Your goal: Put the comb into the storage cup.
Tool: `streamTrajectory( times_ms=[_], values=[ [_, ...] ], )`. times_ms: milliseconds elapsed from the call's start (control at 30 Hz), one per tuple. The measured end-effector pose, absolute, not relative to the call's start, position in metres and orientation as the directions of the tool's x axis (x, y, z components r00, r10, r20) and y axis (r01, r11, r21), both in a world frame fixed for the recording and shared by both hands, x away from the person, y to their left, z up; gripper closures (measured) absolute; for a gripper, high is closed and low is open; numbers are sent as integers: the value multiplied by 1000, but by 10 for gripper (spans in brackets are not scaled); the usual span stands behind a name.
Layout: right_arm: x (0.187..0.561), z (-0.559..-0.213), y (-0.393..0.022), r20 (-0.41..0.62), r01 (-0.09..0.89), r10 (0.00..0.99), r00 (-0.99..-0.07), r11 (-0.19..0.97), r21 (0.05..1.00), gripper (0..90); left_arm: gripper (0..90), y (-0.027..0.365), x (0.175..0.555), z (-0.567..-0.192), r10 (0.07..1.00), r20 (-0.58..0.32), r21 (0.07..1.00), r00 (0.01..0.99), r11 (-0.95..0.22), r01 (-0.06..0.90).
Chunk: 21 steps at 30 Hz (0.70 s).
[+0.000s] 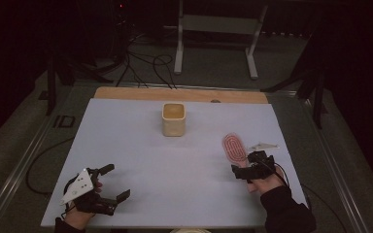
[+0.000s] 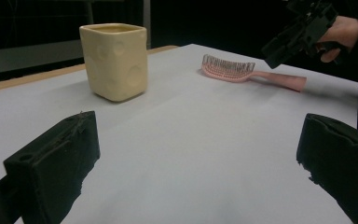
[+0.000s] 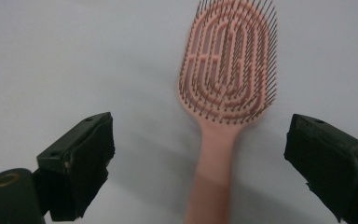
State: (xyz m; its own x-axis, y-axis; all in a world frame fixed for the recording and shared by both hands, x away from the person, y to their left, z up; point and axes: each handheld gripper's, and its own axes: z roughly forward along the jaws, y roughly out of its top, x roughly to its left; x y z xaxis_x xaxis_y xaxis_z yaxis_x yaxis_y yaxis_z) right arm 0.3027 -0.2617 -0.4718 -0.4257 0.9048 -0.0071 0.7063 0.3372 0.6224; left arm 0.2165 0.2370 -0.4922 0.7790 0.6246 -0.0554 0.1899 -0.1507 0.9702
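A pink hairbrush [image 1: 234,147] lies bristles up on the white table cover [image 1: 175,165], right of centre, with its handle pointing toward me. My right gripper [image 1: 246,163] hovers just above the handle, open. In the right gripper view its jaws stand wide on either side of the brush [image 3: 228,70], and the handle runs down between them. A cream square cup [image 1: 174,119] stands upright at the middle back. My left gripper [image 1: 114,182] rests low at the front left, open and holding nothing. The left gripper view shows the cup [image 2: 116,60], the brush [image 2: 228,70] and the right gripper [image 2: 303,32].
A wooden strip [image 1: 179,93] borders the table's far edge. Behind it on the floor are a white frame [image 1: 178,48] and loose black cables [image 1: 145,68]. The cover's front edge runs close under both hands.
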Motion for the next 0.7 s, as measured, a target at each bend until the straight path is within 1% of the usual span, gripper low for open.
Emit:
streamTrajectory(
  times_ms=[133,433,700],
  values=[
    [306,-475,-261,-2,731,904,-428,347,588,81,1,237,217,-492,623,-57,970,780,-150,191],
    [311,-478,-263,12,757,898,-440,364,542,81,1,237,216,-492,623,-55,970,780,-151,189],
    [317,-477,-267,29,787,907,-420,349,508,80,1,237,217,-492,622,-58,970,781,-149,191]
  ],
)
